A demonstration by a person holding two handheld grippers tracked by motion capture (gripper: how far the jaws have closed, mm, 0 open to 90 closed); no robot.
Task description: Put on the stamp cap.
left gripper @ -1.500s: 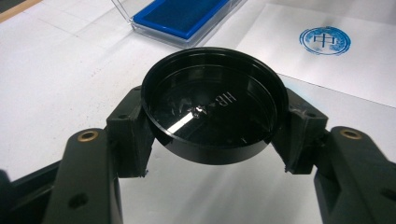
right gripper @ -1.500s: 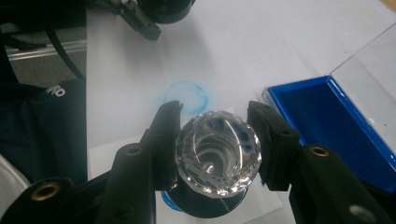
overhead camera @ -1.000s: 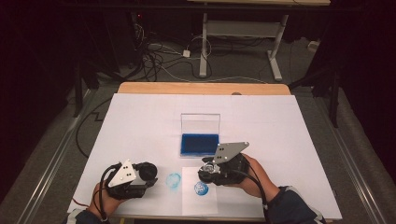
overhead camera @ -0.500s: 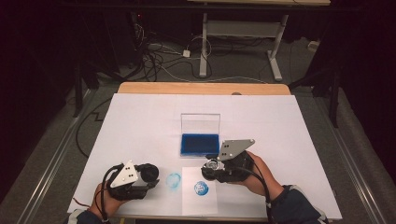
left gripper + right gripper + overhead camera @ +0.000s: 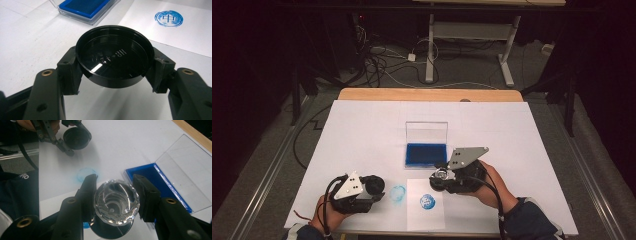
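Little has moved: left tongs (image 5: 113, 71) grip black cap (image 5: 114, 56), right tongs (image 5: 115, 195) clear stamp (image 5: 116, 202).

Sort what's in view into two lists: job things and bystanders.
In the job: clear-handled stamp in right gripper; black cap in left gripper; blue ink pad; paper sheet.
Lying about: faint blue ring mark; floor cables.

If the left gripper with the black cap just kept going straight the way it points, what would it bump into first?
Probably the white sheet with the blue stamp print. The left gripper, shut on the black cap, aims over bare table toward it, the ink pad beyond; depth is hard to judge.
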